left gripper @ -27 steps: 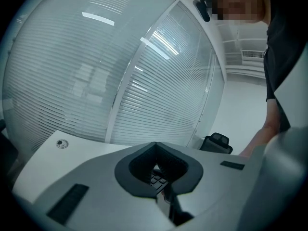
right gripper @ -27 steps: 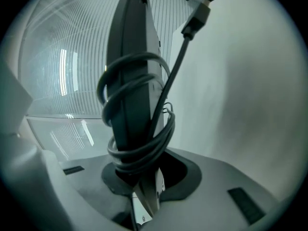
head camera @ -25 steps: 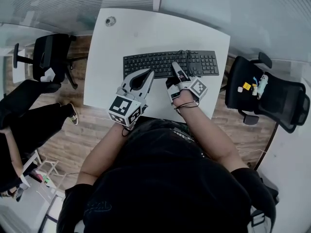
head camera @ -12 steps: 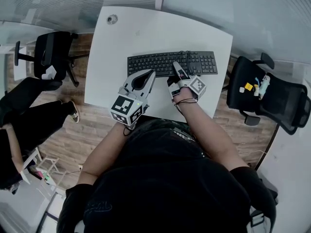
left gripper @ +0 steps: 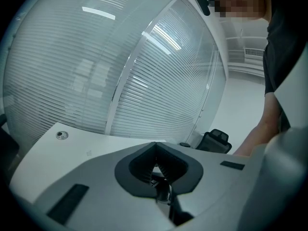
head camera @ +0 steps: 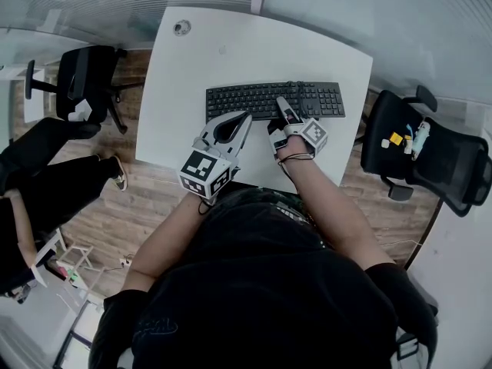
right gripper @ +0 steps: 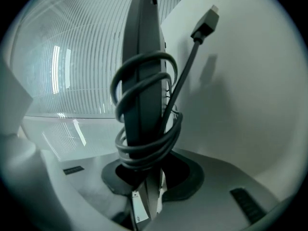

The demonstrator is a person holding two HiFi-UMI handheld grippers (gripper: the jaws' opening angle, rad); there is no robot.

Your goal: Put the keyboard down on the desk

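- Black keyboard [head camera: 261, 98] lies across the right half of the white tabletop [head camera: 200, 56]. Its long axis runs parallel to the near edge, and its right end is close to the right edge.
- From the near edge the right hand-held gripper [head camera: 285, 106] reaches in and is clamped on the keyboard's near long side, right of its middle.
- Seen from the right gripper view, the keyboard [right gripper: 141, 76] stands edge-on between the jaws. The cable [right gripper: 144, 129] is coiled round it and the plug [right gripper: 204, 25] sticks free.
- That same view shows a gap between the keyboard's underside and the tabletop [right gripper: 240, 105], so I judge it is not fully set down. Lowering it falls to the right hand.
- Just beside the keyboard's near side, the left hand-held gripper [head camera: 243, 120] hovers with its jaws together, holding nothing.
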